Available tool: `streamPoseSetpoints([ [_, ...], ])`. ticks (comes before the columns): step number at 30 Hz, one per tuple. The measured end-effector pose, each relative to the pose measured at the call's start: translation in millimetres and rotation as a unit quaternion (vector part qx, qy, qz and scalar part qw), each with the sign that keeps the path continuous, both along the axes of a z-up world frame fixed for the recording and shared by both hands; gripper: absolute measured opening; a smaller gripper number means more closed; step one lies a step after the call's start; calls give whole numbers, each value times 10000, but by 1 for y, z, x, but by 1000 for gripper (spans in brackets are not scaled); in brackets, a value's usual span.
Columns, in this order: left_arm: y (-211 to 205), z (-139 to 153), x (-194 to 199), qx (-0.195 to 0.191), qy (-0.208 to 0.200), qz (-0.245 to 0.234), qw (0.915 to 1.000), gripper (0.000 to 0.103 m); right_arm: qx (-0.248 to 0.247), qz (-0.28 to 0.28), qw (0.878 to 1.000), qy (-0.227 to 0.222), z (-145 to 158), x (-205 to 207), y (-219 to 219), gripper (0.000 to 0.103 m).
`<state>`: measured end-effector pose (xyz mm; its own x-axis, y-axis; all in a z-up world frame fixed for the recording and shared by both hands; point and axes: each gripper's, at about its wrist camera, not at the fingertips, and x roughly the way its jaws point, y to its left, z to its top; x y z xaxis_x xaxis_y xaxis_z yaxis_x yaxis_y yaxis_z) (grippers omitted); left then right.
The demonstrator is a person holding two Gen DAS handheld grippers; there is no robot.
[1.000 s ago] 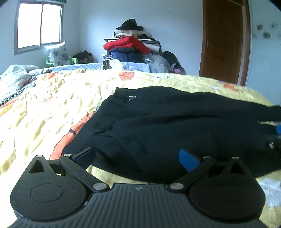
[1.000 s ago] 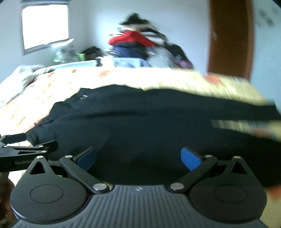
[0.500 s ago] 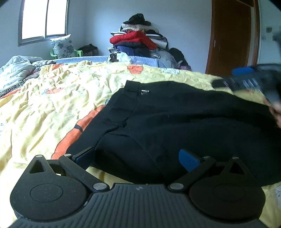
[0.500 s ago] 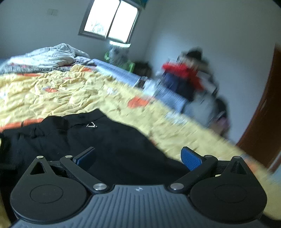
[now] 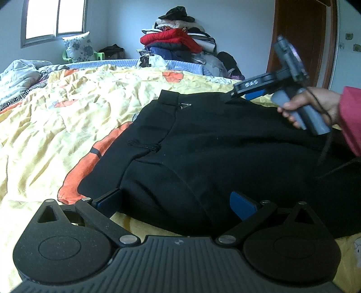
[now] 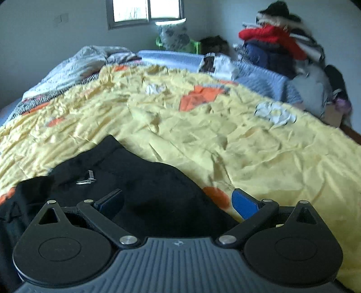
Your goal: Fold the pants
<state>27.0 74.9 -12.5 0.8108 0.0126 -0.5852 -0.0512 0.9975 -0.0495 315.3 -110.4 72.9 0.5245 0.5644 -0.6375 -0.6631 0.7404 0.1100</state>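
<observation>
pants (image 5: 225, 144), black, lie spread flat on the yellow-and-orange bedspread (image 5: 67, 108) near the bed's near edge, waistband with a small metal tag (image 5: 185, 104) toward the middle of the bed. the left gripper (image 5: 176, 200) hovers at the near hem, jaws spread wide with nothing between the blue pads, while the right gripper (image 6: 178, 200), also spread and empty, hangs over the far edge of the cloth, gripped by a hand (image 5: 315, 103) in a pink sleeve (image 5: 352, 117). beyond the bed's far edge sit a pile of clothes (image 5: 178, 42), a floral pillow (image 5: 77, 46), a window (image 5: 54, 19) and a brown door (image 5: 300, 40).
</observation>
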Motion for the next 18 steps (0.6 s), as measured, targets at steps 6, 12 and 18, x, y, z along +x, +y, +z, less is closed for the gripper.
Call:
streamPoseSetpoints([
  [6, 0, 1, 1, -54, -4, 2, 10000, 103, 276, 276, 9982, 448, -13, 20, 0, 22],
  [12, 6, 5, -2, -235, -148, -9, 9996, 100, -56, 397, 9982, -439, 6, -23, 0, 9],
  [18, 30, 37, 23, -1115, -13, -148, 9937, 98, -291, 720, 9862, -1460, 41, -102, -3, 9],
])
